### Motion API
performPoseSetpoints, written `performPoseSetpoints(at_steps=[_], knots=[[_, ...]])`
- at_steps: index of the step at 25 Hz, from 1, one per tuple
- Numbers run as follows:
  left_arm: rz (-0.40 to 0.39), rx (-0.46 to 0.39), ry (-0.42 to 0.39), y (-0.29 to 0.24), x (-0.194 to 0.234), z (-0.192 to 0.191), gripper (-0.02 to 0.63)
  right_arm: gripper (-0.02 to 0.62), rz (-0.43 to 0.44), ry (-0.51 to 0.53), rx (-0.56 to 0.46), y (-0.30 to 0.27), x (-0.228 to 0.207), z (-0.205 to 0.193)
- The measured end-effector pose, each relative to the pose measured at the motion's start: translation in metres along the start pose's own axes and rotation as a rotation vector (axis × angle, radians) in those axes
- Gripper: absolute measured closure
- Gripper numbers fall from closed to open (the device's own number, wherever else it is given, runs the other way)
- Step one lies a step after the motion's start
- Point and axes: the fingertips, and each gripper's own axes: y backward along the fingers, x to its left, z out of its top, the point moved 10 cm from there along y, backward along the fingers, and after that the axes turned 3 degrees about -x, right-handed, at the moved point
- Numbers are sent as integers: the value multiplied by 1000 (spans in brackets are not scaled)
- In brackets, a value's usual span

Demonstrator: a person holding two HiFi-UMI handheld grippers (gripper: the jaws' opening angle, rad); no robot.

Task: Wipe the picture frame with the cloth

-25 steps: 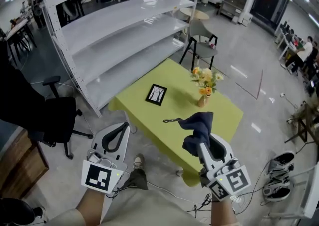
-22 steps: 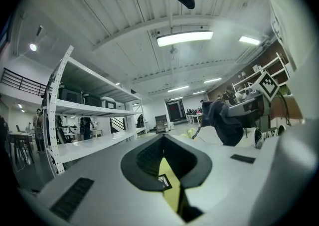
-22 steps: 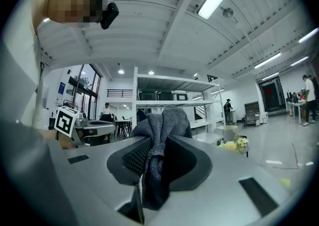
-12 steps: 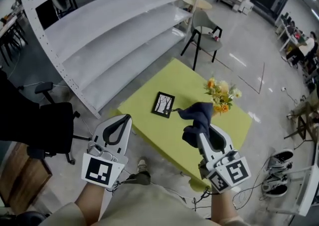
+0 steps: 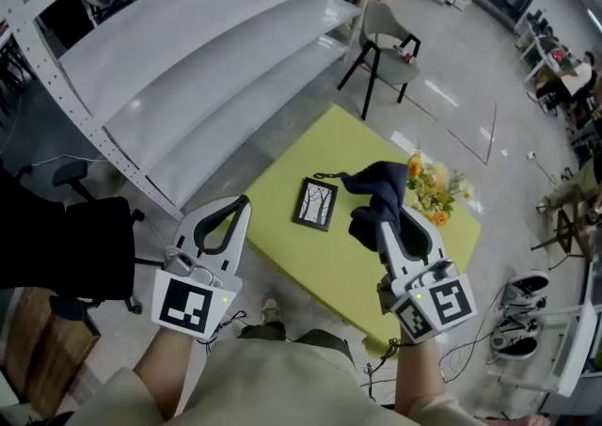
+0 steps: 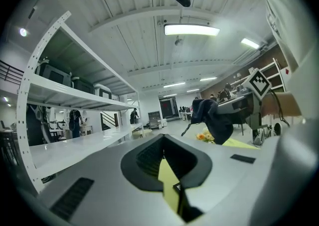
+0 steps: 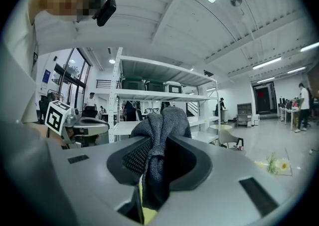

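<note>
Dark blue-grey knitted cloth, centre of the right gripper view — coarse fuzzy weave, matt. Right gripper and left gripper: smooth light-grey plastic shells, matt to satin, with black, finely ribbed, rubbery-looking inner pads. Marker cube, lower left of head view: flat black-on-white printed faces. Small black-framed picture, centre: dark matt rim, face finish too small to tell. Yellow-green rectangular table — even matt top, no sheen. White metal shelf rack, upper left: painted, glossy, perforated uprights. Grey floor, upper right: polished, reflecting the lights.
</note>
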Motion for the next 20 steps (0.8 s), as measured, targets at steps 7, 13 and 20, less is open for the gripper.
performPoseSetpoints(at_steps=[7,13,20], knots=[[-31,-7,17,-24,8,-12,598,500,-13,-35,41,-16,-11,-11],[-42,33,29,-48,3,-28,598,500,0,-51,119,-39,-32,-32],[-86,145,22,-93,-8,-73,598,502,27,-80,208,-91,-64,-81]])
